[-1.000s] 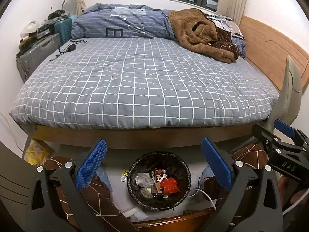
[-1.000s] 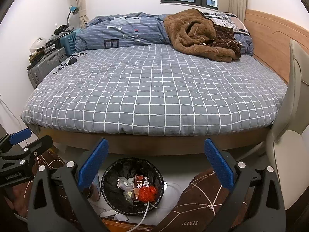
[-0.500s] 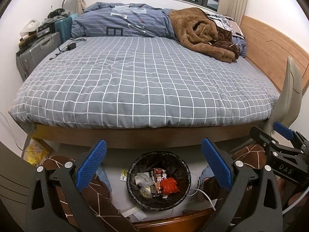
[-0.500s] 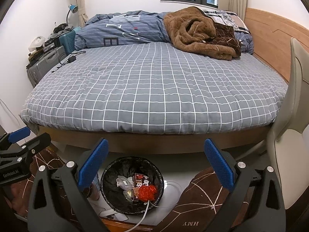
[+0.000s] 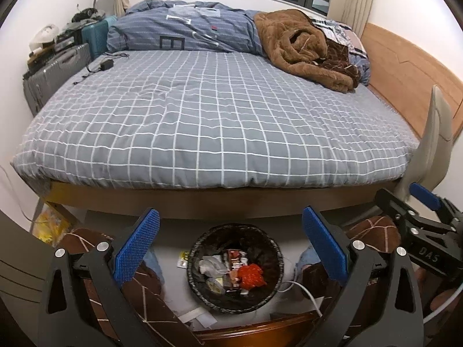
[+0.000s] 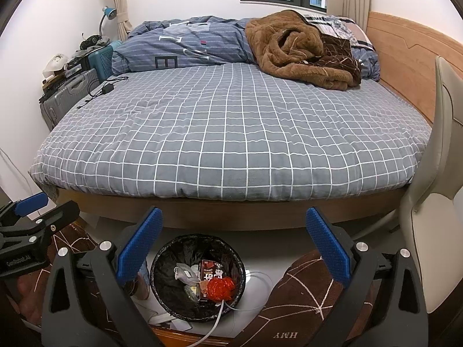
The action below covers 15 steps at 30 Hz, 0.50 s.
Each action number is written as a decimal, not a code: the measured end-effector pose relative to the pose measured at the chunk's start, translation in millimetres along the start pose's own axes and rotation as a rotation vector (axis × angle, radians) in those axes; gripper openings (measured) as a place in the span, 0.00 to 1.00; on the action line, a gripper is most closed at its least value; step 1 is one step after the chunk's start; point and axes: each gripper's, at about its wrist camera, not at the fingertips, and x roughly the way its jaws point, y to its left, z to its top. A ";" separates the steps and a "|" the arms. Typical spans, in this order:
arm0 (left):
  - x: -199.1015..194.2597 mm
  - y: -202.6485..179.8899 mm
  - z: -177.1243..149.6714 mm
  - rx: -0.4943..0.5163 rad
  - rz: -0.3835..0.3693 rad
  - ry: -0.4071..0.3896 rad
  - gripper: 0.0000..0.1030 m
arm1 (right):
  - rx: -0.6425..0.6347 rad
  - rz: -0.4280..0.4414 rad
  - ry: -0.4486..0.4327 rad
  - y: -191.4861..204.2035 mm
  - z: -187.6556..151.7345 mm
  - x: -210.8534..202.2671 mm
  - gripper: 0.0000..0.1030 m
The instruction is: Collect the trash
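Black-lined trash bin (image 5: 234, 271) is sitting on the floor before the bed (image 5: 214, 127), holding wrappers; the left gripper (image 5: 231, 245) and right gripper (image 6: 233, 245) are hovering above, jaws apart, empty.

Bin (image 5: 235, 269) on floor below bed's foot edge; mouth open upward, bed frame (image 5: 202, 202) just behind its far rim. Knees (image 6: 306, 297) flank bin on both sides; white cable (image 6: 220, 315) hangs over its near rim. Chair (image 6: 434, 202) stands at bed's right corner. Bed top (image 6: 231, 133) bare through the middle; brown blanket (image 6: 301, 49) heaped at far right corner, charger (image 6: 107, 88) near left edge.
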 end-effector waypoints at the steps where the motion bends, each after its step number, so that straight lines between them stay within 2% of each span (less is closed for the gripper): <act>1: -0.4 -0.5 -0.1 0.005 0.011 -0.006 0.94 | -0.001 0.000 0.000 0.2 -0.2 0.2 0.93; 15: -0.1 -2.7 -0.1 0.027 0.034 -0.003 0.94 | -0.003 0.001 0.002 1.1 -1.1 1.9 0.93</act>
